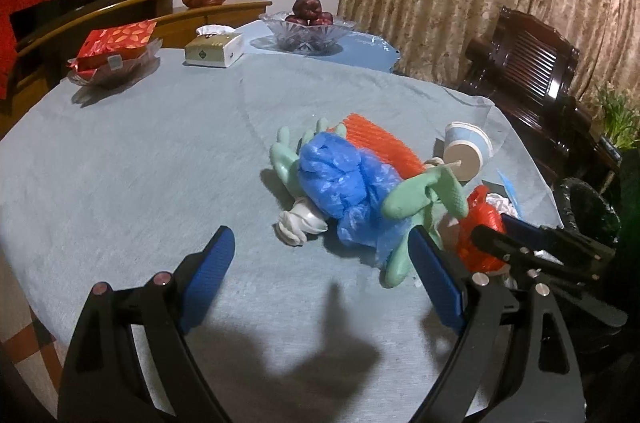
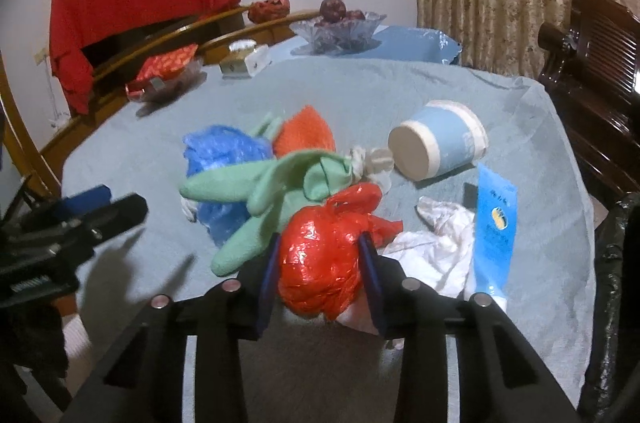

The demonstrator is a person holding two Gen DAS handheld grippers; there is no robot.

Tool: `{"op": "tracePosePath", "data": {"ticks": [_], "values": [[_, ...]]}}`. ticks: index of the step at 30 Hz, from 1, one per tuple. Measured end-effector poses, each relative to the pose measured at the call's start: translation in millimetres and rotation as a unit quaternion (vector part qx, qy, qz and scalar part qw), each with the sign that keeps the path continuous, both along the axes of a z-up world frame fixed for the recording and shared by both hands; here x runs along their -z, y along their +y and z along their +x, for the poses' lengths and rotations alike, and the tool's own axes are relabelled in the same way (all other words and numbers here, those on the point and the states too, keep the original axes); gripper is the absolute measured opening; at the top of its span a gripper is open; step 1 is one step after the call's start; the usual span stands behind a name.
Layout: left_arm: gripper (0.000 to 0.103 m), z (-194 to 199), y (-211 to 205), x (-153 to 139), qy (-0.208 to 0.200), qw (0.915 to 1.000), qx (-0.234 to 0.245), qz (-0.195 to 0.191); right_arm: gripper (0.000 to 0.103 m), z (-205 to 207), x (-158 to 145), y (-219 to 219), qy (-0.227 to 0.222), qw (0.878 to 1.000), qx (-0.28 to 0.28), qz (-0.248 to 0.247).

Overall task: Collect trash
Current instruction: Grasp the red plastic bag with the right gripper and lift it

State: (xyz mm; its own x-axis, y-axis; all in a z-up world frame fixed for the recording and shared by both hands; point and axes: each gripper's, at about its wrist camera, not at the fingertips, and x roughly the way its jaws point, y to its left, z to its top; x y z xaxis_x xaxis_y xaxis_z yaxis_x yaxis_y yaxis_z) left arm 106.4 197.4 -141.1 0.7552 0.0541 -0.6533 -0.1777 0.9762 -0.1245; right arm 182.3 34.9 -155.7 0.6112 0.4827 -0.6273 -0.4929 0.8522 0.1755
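Two wrist views of a cloth-covered surface (image 1: 140, 163) strewn with trash; places are given relative to the crumpled red plastic bag (image 2: 324, 255).

Left of the bag: the left gripper (image 1: 320, 279) hangs with its jaws spread wide and nothing between them; its right finger (image 1: 436, 283) lies just beside a green rubber glove (image 1: 424, 199), though contact cannot be told. A blue plastic bag (image 1: 344, 183) lies left of the red bag, under the green glove, with a second green glove (image 1: 286, 159) and a white knotted piece (image 1: 298, 223) at its far left side. Behind these lies an orange ribbed sheet (image 1: 380, 143).

At the bag: the right gripper (image 2: 320, 263) has its jaws drawn partway in, the blue pads (image 2: 370, 271) pressing the red plastic bag on both sides; the bag sits low over the near edge of the surface.

Right of the bag: crumpled white paper (image 2: 432, 251) touches it; beyond lies a blue tube (image 2: 494, 223). Behind and to the right, a blue paper cup (image 2: 440, 147) lies on its side. A black-lined bin (image 1: 588, 207) stands off the surface edge.
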Motion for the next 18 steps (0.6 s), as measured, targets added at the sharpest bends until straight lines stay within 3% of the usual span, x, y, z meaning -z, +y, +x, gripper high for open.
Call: {"op": "tracePosePath", "data": {"ticks": [7,18], "values": [[0.086,3.3,-22.0,-8.8,-0.01,0.9998,0.019,0.003,0.038,-4.7,-25.7,-22.2,-0.025,1.0,0.012,0.011],[0.082,21.4,-63.7,-9.3,-0.014,0.9983,0.056,-0.004,0.038,-2.3,-23.2,-69.6,-0.018,0.998,0.055,0.006]]}}
